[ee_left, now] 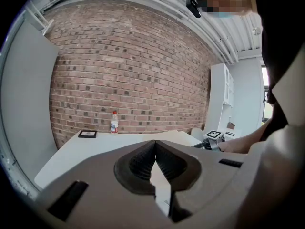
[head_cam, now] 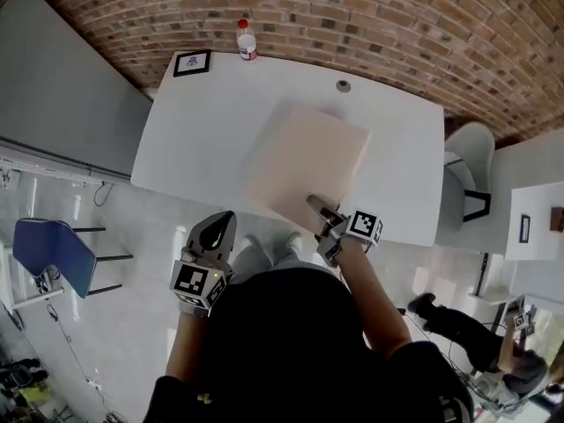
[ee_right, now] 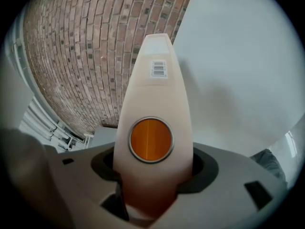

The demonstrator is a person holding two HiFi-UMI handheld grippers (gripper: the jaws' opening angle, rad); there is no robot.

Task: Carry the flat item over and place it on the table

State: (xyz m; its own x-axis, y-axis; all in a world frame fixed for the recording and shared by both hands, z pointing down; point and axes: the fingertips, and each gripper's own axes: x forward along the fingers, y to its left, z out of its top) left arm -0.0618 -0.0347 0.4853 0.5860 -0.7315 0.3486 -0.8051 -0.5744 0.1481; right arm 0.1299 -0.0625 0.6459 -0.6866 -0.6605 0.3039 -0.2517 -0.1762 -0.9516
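Note:
The flat item [head_cam: 304,166] is a pale beige board lying out over the white table [head_cam: 203,122]; its near corner reaches past the table's front edge. My right gripper [head_cam: 315,205] is shut on that near edge. In the right gripper view the board [ee_right: 155,94] runs edge-on away from the jaws, showing an orange round disc and a barcode label, with my right gripper [ee_right: 152,171] clamped on both of its faces. My left gripper [head_cam: 218,227] hangs off the table's front at the left. Its jaws meet with nothing between them [ee_left: 155,144].
A small bottle [head_cam: 247,40] and a black-framed picture [head_cam: 192,63] stand at the table's far edge by the brick wall. A round grommet [head_cam: 343,85] sits in the tabletop. A white chair [head_cam: 471,148] is at the right, a blue chair [head_cam: 53,245] at the left.

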